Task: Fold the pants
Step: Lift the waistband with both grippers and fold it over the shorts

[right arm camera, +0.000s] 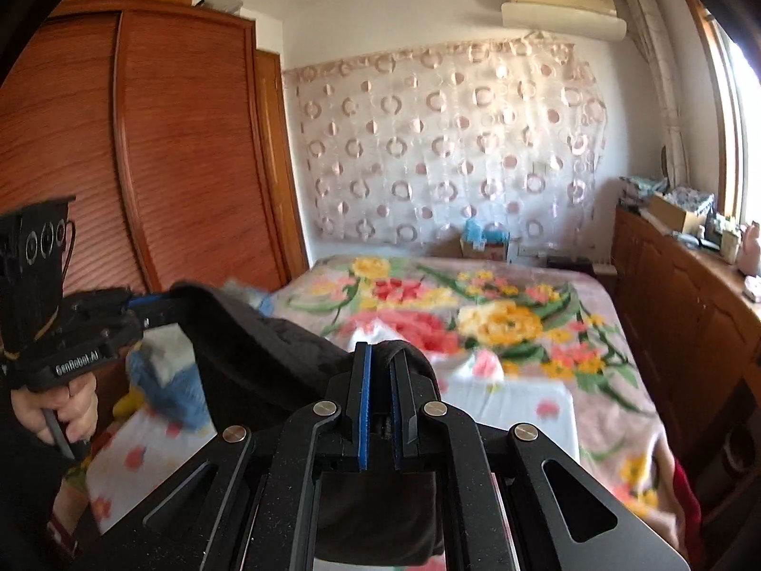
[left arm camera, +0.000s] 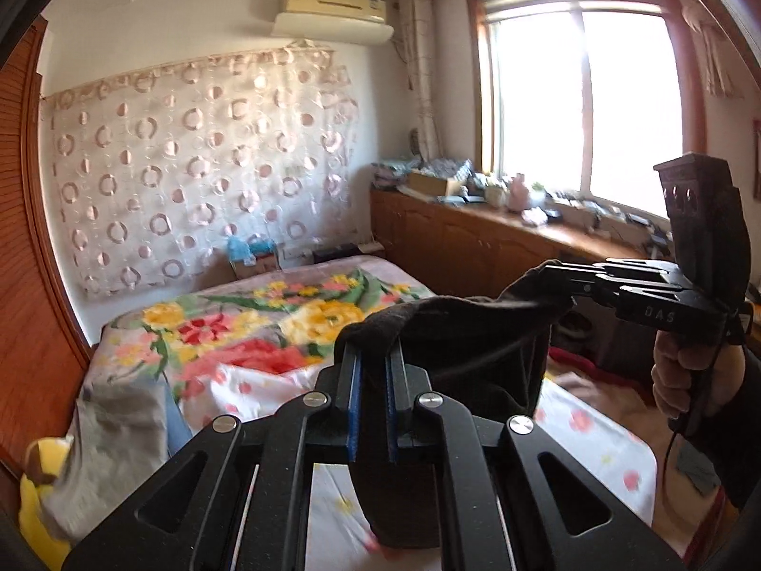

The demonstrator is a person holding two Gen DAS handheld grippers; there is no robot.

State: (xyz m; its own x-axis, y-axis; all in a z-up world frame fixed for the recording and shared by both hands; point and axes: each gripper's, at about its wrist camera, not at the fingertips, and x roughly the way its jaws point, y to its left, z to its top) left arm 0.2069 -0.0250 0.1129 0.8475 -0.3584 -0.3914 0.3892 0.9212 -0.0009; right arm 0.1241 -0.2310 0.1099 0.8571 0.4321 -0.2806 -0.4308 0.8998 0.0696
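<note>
— Floral bedding covers the bed beneath a circle-patterned curtain. Where are the pants?

— Dark pants hang above the bed, stretched between both tools. The left gripper pinches one edge; the right gripper clamps the other, jaws nearly together on the cloth.
</note>
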